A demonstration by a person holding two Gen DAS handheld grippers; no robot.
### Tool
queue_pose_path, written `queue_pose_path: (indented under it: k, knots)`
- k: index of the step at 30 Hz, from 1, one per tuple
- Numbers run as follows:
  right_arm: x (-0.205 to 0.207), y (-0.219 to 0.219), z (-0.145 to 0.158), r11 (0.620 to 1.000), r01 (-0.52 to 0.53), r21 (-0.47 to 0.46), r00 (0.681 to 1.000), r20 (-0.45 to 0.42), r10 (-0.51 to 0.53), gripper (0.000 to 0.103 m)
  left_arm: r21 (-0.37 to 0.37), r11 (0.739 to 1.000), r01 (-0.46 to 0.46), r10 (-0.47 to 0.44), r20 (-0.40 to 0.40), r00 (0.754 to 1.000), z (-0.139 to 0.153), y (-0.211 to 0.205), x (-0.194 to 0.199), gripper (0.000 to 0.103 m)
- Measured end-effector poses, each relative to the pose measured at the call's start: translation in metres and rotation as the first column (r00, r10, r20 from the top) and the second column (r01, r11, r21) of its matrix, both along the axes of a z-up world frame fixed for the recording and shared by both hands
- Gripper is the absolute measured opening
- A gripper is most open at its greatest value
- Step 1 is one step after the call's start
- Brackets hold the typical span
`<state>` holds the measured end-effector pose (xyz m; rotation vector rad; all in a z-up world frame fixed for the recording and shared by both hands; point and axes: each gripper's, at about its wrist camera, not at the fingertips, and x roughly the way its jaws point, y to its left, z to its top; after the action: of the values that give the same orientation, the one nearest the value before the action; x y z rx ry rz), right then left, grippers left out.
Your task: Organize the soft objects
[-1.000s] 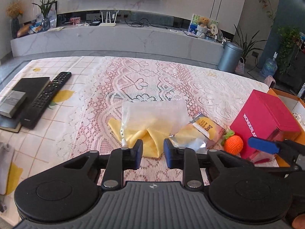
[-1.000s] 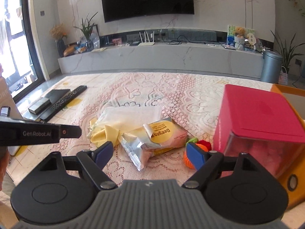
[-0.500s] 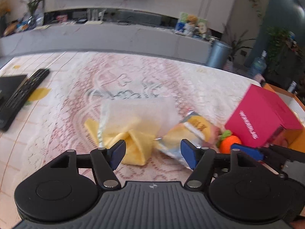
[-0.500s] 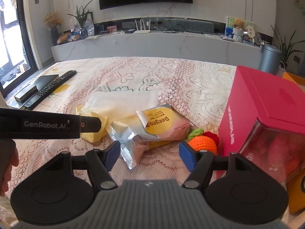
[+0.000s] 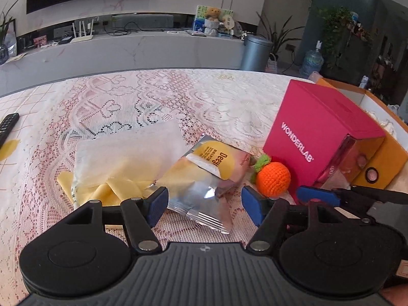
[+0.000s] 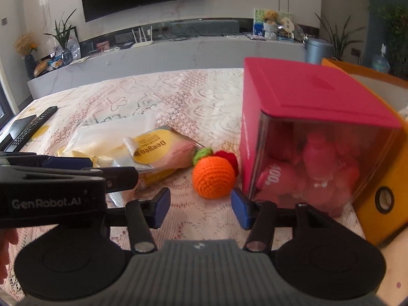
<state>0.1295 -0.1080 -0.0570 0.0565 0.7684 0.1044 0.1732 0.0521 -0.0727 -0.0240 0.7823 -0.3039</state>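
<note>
A silver and yellow snack packet (image 5: pixel 206 176) lies on the lace tablecloth, its near end between the open fingers of my left gripper (image 5: pixel 205 205). It also shows in the right wrist view (image 6: pixel 158 153). A clear bag with yellow cloth (image 5: pixel 122 163) lies to its left. An orange crocheted ball with a green leaf (image 5: pixel 272 178) sits beside a pink box (image 5: pixel 318 132). My right gripper (image 6: pixel 200 207) is open just in front of the orange ball (image 6: pixel 213 177). A red crocheted piece (image 6: pixel 228 159) lies behind the ball.
The pink box (image 6: pixel 306 117) has a clear front with pink soft items inside. An orange storage box (image 6: pixel 382 178) stands to its right. A black remote (image 6: pixel 33 127) lies at the table's left. The left gripper's body (image 6: pixel 51 193) crosses the right wrist view.
My left gripper has opened and moved right, from the yellow cloth bag to the snack packet. My right gripper has moved forward and right, closer to the orange ball.
</note>
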Motion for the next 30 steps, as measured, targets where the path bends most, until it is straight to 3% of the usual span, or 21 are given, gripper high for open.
queue_pose_path:
  k: [6, 8, 11, 14, 17, 21, 30]
  knots:
    - [0.003, 0.0, -0.004, 1.0, -0.012, 0.017, 1.0, -0.016, 0.012, 0.054, 0.023, 0.998, -0.063, 0.064, -0.025, 0.998, -0.012, -0.003, 0.007, 0.076]
    - [0.004, 0.001, -0.005, 1.0, -0.021, 0.015, 1.0, -0.017, 0.021, 0.05, 0.042, 0.997, -0.065, 0.066, -0.019, 0.998, -0.011, -0.005, 0.006, 0.057]
    - [0.003, 0.003, -0.005, 1.0, -0.026, 0.01, 1.0, -0.009, 0.026, 0.044, 0.063, 0.996, -0.066, 0.066, 0.004, 0.998, -0.007, -0.008, 0.002, 0.037]
    - [0.005, 0.003, -0.005, 1.0, -0.001, 0.002, 1.0, -0.005, 0.001, 0.044, 0.079, 0.994, -0.071, 0.069, 0.025, 0.997, -0.002, -0.011, -0.003, 0.028]
    - [0.008, 0.003, -0.006, 0.999, 0.032, -0.015, 0.999, -0.009, -0.032, 0.044, 0.079, 0.994, -0.076, 0.074, 0.029, 0.997, 0.0, -0.01, -0.004, 0.023]
    - [0.012, 0.006, -0.01, 0.998, 0.055, -0.034, 0.998, -0.014, -0.055, 0.033, 0.089, 0.993, -0.077, 0.074, 0.043, 0.996, 0.001, -0.012, -0.007, 0.021]
    - [-0.003, -0.007, 0.006, 0.999, 0.007, 0.038, 1.0, -0.008, -0.006, 0.031, 0.06, 0.989, -0.134, 0.13, 0.059, 0.99, 0.022, -0.002, -0.025, 0.013]
